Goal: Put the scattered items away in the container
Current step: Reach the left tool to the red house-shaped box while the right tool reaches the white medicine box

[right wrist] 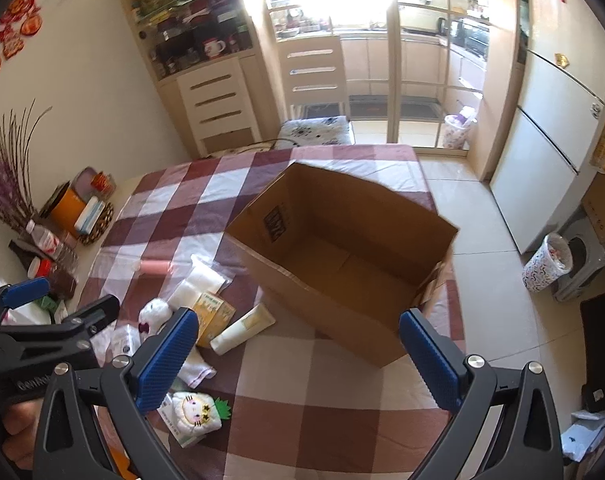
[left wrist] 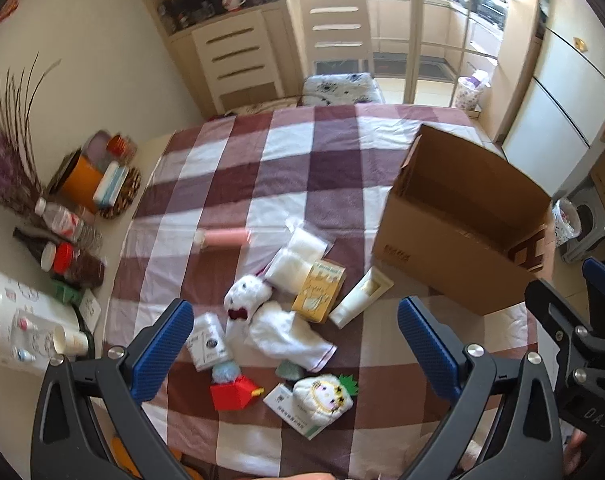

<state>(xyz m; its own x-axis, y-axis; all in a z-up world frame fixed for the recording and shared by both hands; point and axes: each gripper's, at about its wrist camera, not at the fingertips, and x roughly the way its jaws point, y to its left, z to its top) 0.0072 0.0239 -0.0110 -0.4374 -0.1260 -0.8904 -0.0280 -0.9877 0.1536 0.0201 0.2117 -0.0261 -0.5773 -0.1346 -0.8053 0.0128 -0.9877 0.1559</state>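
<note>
Both of our tools hang low over the near edge of the tabletop (left wrist: 286, 152), and neither carries anything. Our left tool (left wrist: 296, 344) has its blue pads spread wide, with nothing between them. Below it lies the scatter: a pink tube (left wrist: 222, 238) farthest to the left, then a small white packet (left wrist: 208, 340), a red box (left wrist: 232, 394), a white plush toy (left wrist: 248, 298), a white cloth (left wrist: 290, 334), a pineapple-faced pouch (left wrist: 324, 394), a yellow carton (left wrist: 318, 292) and a cream tube (left wrist: 360, 298). To the right stands the cardboard box (right wrist: 342, 248), upright, open and bare inside. Our right tool (right wrist: 298, 354) is likewise spread apart, hovering just before the box's near corner.

We judge that the tidying has hardly begun: nothing is in the box yet. Next we would lower the left tool over one piece, perhaps the cloth or the packet, and close on it alone without catching its neighbours, which lie touching.
</note>
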